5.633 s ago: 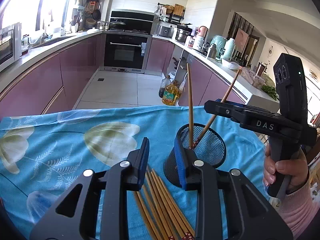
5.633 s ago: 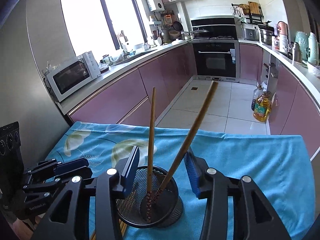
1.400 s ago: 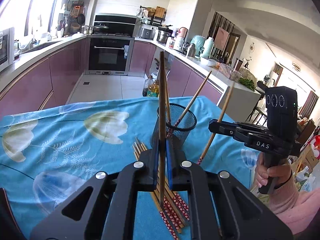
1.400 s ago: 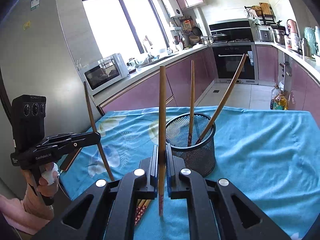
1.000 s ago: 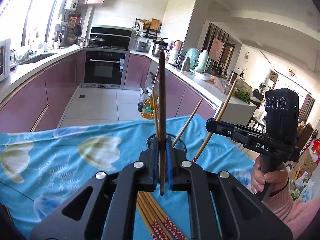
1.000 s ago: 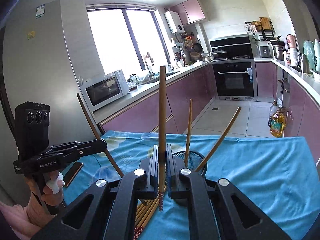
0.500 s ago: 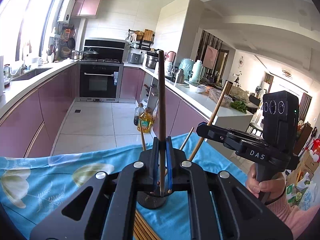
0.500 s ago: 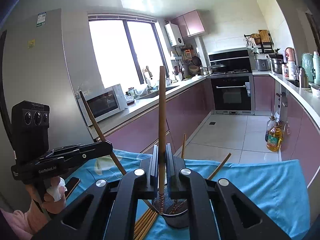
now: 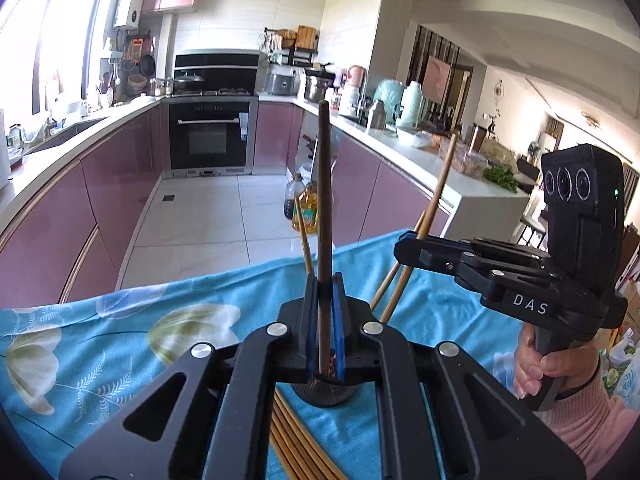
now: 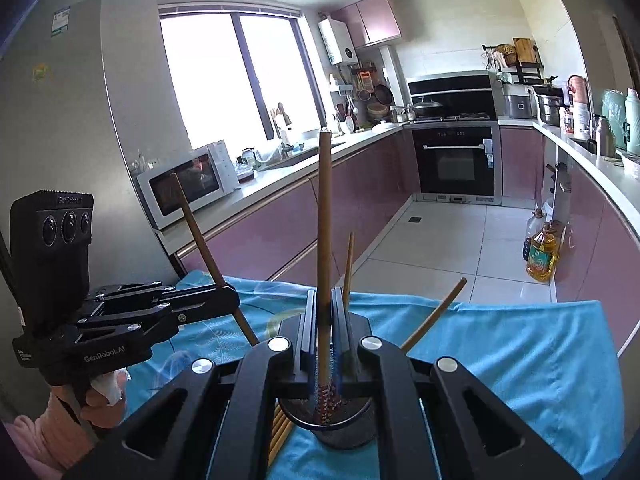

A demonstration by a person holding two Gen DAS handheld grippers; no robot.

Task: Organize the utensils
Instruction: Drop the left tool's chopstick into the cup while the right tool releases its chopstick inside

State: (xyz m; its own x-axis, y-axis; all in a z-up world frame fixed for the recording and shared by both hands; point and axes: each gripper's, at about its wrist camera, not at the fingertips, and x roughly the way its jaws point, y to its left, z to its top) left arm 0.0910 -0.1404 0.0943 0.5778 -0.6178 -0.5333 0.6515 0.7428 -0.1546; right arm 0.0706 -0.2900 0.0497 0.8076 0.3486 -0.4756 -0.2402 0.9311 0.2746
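My left gripper (image 9: 324,320) is shut on a brown chopstick (image 9: 324,220) held upright, its lower end over the black mesh holder (image 9: 324,394). My right gripper (image 10: 325,332) is shut on another chopstick (image 10: 324,220), its patterned end inside the holder's mouth (image 10: 340,424). Two chopsticks (image 10: 436,312) lean in the holder. Loose chopsticks (image 9: 296,448) lie on the blue cloth by the holder. Each gripper shows in the other's view: the right one (image 9: 408,240), the left one (image 10: 228,300).
The table has a blue flowered cloth (image 9: 100,344); its far edge drops to the kitchen floor. Purple cabinets, an oven (image 9: 212,140) and oil bottles (image 10: 540,252) stand beyond. A microwave (image 10: 188,184) sits on the left counter.
Both grippers picked up a chopstick each, lifted them upright and brought them over the holder. In the last half second both sank lower toward the holder's mouth.
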